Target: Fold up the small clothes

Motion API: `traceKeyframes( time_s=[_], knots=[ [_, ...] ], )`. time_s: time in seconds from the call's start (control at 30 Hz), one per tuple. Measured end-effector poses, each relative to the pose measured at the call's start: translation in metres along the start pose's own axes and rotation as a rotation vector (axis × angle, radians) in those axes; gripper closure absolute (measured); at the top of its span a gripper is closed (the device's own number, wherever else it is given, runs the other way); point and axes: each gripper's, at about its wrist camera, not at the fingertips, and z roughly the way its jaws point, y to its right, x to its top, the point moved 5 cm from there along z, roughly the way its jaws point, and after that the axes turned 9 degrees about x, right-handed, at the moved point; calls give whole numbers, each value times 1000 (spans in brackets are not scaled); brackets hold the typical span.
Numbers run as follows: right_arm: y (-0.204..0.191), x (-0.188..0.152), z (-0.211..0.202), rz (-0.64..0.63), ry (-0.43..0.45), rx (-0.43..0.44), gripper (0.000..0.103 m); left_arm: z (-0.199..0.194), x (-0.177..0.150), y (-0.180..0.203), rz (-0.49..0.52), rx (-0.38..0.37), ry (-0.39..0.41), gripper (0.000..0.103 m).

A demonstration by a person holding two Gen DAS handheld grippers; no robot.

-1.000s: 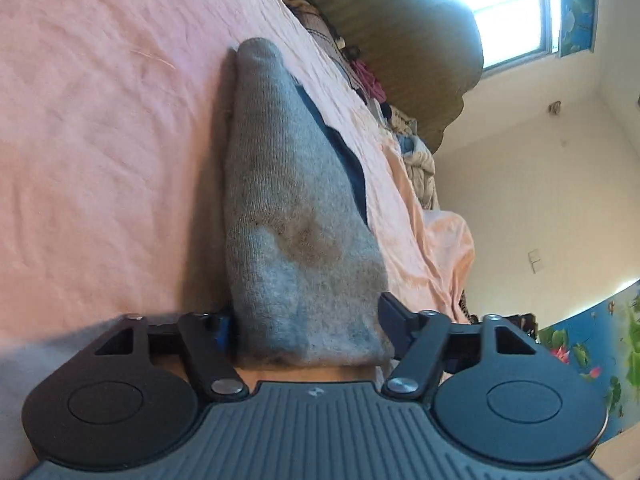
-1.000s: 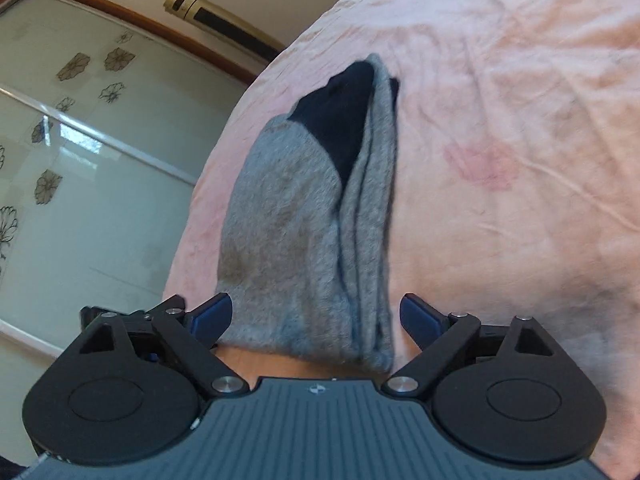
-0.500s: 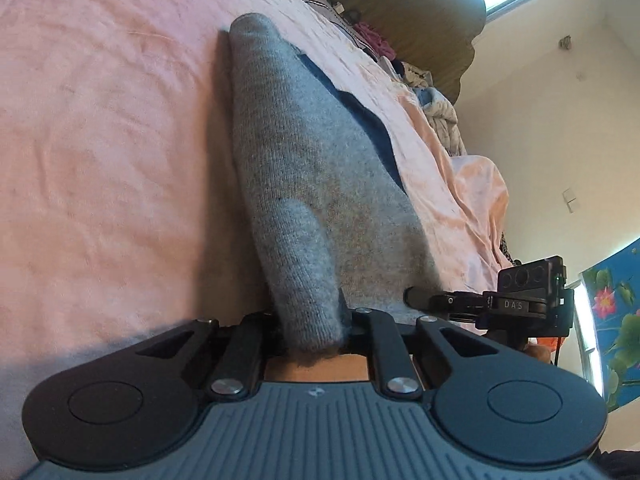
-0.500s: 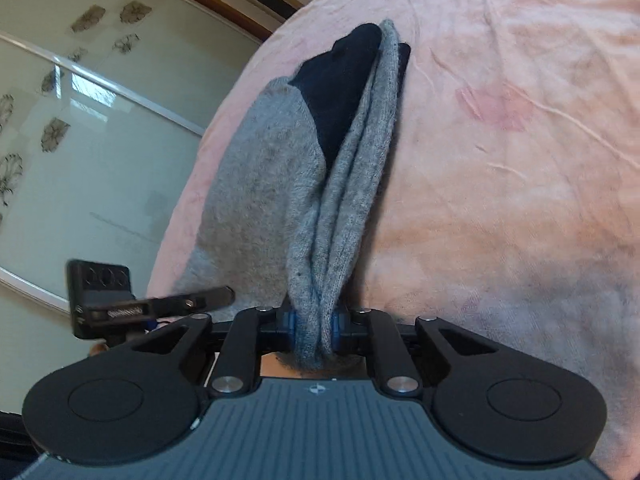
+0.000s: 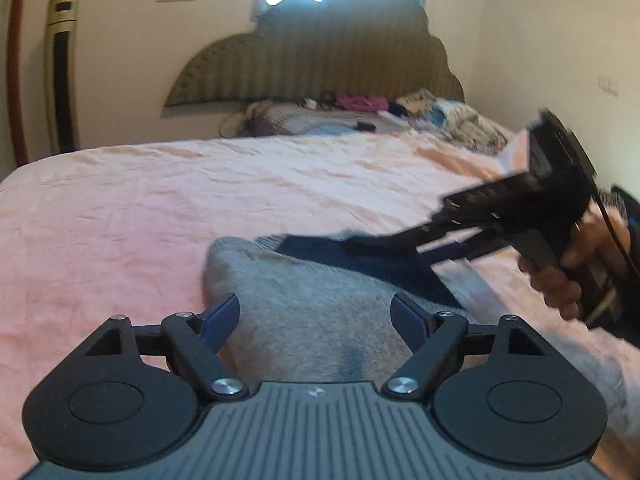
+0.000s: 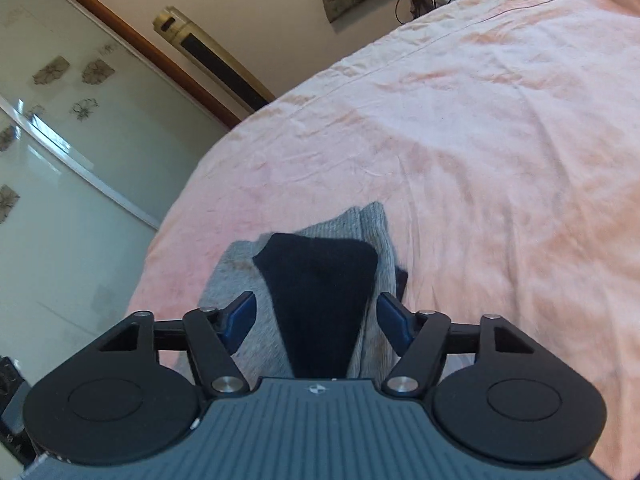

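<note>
- The grey sock (image 5: 304, 312) lies folded on the bed's pink sheet (image 5: 120, 208), its dark navy end (image 6: 320, 300) on top.
- The left claw (image 5: 316, 316) is spread wide above the grey part, gripping nothing.
- The right claw (image 6: 316, 320) is spread wide either side of the navy end, holding nothing.
- In the left wrist view the right claw's tips are blurred, near the navy end.

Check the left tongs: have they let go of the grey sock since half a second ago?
Yes. The left tongs now stand open around the grey sock, which lies folded on the pink sheet.
</note>
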Motion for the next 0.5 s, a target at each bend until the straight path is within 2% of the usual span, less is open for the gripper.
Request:
traceKeyframes(
  time_s=[0.03,0.07,0.1,0.13,0.17,0.23,0.3,0.37,0.4,0.47,0.5],
  knots=[
    [2,1,16,-6,-30,-26,74,19,-7,7,23,1,-55,20],
    [3,1,31,-45,-51,-55,85,35,-15,12,42,36,-76,19],
    [4,4,37,-81,-35,-59,87,38,-19,14,74,60,-31,14],
    [7,9,41,-69,-28,-54,89,43,-20,18,94,62,-19,11],
    [10,12,42,-39,-18,-51,90,45,-19,19,91,66,-20,11],
    [7,11,42,-60,-22,-63,89,40,-18,19,93,67,-30,10],
    [-2,3,34,-102,-20,-74,81,28,-18,15,77,58,-24,10],
    [-9,-4,11,-125,24,-86,55,7,-21,7,22,29,-9,10],
    [-14,-7,-3,-142,66,-86,50,-4,-23,4,-1,14,-1,10],
    [-30,-16,-25,-165,139,-31,37,-13,-23,3,-30,-28,0,10],
    [-38,-21,-29,-170,143,9,35,-13,-25,5,-28,-37,-8,10]
  ],
)
